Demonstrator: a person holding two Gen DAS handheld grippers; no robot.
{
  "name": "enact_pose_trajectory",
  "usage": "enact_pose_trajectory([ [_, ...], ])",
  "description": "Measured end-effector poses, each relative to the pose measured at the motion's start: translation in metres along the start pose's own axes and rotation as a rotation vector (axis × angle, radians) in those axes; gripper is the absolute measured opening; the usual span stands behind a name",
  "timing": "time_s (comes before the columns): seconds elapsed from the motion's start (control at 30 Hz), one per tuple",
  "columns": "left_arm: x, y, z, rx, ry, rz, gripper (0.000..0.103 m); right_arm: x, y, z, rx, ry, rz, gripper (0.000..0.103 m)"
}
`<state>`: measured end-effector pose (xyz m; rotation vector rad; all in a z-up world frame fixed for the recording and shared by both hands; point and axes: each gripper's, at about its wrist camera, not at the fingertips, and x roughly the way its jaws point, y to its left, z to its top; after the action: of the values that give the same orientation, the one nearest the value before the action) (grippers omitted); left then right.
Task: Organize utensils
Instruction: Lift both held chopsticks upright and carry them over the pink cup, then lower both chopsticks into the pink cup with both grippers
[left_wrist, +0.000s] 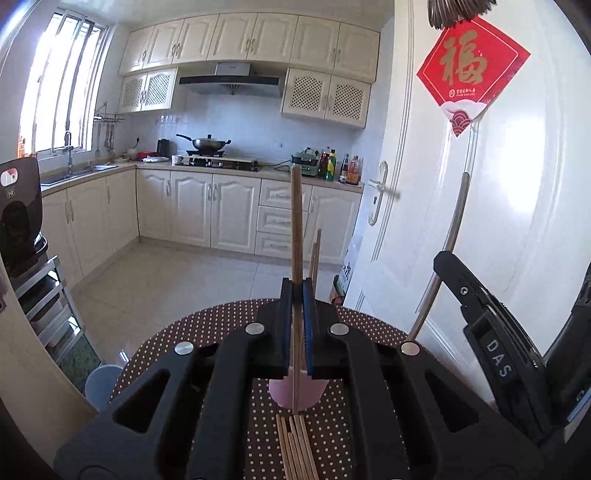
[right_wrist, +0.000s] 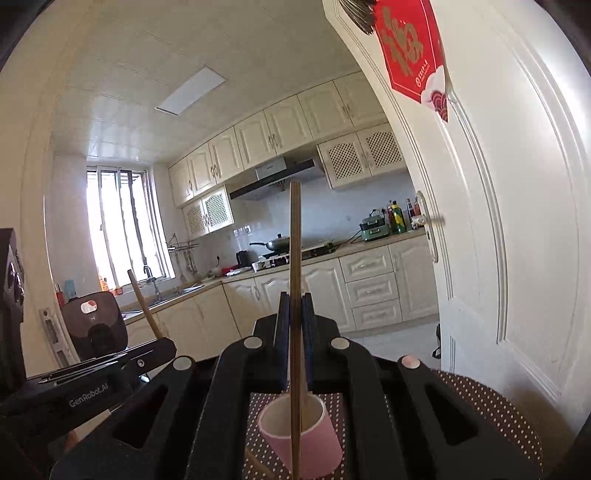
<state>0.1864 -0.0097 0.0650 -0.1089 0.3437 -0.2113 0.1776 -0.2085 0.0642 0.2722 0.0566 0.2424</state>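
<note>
chopsticks, thin pale wooden ones: your left gripper (left_wrist: 297, 291) is clenched on one upright wooden chopstick (left_wrist: 296, 221), and your right gripper (right_wrist: 295, 306) is clenched on another upright chopstick (right_wrist: 294, 258). below them stands a pink cylindrical cup (right_wrist: 299, 432) on the brown polka-dot tablecloth (right_wrist: 495, 413), with more loose wooden chopsticks (left_wrist: 295, 446) lying flat just beside it.

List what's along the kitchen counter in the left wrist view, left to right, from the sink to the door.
Sink faucet → black kettle → wok on the stove → green appliance → bottles → door handle.
</note>
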Motion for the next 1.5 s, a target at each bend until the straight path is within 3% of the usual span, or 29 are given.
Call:
enact_pose_trajectory([
  [0.33,0.007,-0.007,0.02,0.02,-0.032,0.015,0.006,0.021,0.004,0.014,-0.008,-0.076,-0.002,0.005],
  [0.9,0.02,-0.01,0.051,0.02,-0.088,0.014,0.006,0.045,0.005,0.03,-0.04,-0.123,0.001,0.005],
  [1.1,0.034,-0.013,0.05,0.029,-0.08,0.028,0.006,0.056,0.002,0.022,-0.042,-0.099,-0.001,0.005],
  [1.5,0.083,0.005,0.013,0.006,0.017,0.044,0.006,0.081,-0.011,-0.019,-0.02,0.039,0.013,0.005],
])
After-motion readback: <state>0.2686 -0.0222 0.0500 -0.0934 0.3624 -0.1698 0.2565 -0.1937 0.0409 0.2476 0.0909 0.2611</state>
